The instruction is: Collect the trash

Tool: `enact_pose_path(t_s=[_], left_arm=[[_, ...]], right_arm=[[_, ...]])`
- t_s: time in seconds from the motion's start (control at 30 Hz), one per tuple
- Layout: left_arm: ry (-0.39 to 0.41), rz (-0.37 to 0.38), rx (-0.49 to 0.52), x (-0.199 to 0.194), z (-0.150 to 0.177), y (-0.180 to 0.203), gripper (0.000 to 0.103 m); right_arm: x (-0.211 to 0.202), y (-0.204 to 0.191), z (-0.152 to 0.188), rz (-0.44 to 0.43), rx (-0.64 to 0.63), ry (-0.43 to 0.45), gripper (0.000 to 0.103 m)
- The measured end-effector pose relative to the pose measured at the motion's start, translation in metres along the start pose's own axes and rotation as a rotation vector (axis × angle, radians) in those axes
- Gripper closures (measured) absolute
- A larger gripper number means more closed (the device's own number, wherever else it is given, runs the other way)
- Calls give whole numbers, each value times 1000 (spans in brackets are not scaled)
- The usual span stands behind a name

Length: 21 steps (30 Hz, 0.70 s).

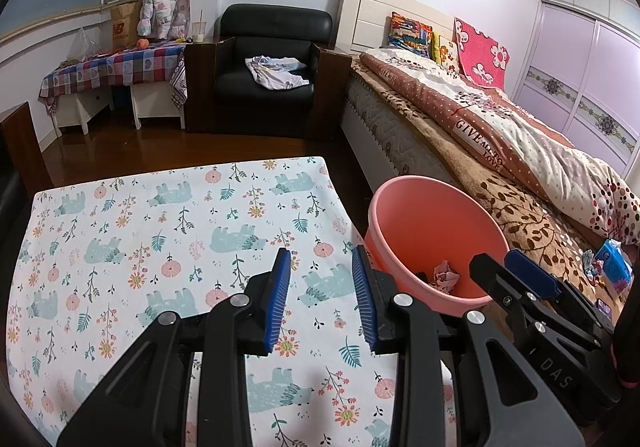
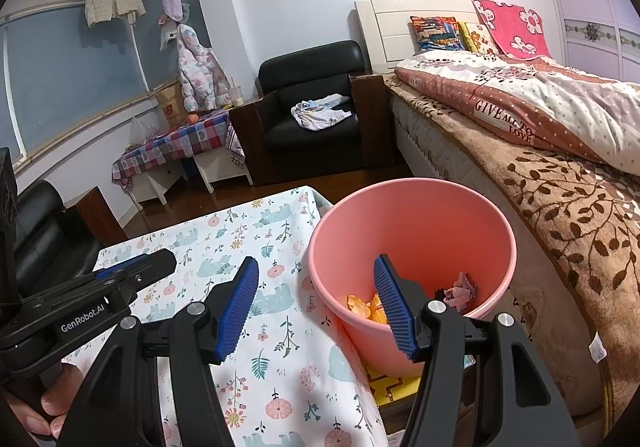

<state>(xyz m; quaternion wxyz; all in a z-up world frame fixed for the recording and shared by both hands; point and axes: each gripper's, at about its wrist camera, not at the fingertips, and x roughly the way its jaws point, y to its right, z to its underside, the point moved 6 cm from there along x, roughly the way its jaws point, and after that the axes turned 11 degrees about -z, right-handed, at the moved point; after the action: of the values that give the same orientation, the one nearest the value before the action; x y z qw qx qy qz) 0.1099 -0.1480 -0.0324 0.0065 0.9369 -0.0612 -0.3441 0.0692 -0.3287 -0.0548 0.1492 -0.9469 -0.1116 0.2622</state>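
Both grippers, left and right, had open, empty jaws; trash lay in the bin, so the table looked done.

Even indoor light, fisheye-warped edges

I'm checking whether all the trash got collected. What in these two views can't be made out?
- Bin bottom: in the right wrist view the right gripper and near wall hide part of it; orange peel and crumpled paper show.
- Table near edge: in the left wrist view the left gripper covers it.
- Small items on the bed: at the left wrist view's edge, too distorted to identify.
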Motion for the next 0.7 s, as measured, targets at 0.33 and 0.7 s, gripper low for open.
enact_pose_path(t_s=[0.33, 0.7], left_arm=[[-1, -2, 1, 0, 3, 0, 71], [-2, -1, 3, 0, 5, 1, 71]], right_arm=[[0, 0, 0, 0, 1, 1, 44], [0, 1, 0, 0, 1, 0, 44]])
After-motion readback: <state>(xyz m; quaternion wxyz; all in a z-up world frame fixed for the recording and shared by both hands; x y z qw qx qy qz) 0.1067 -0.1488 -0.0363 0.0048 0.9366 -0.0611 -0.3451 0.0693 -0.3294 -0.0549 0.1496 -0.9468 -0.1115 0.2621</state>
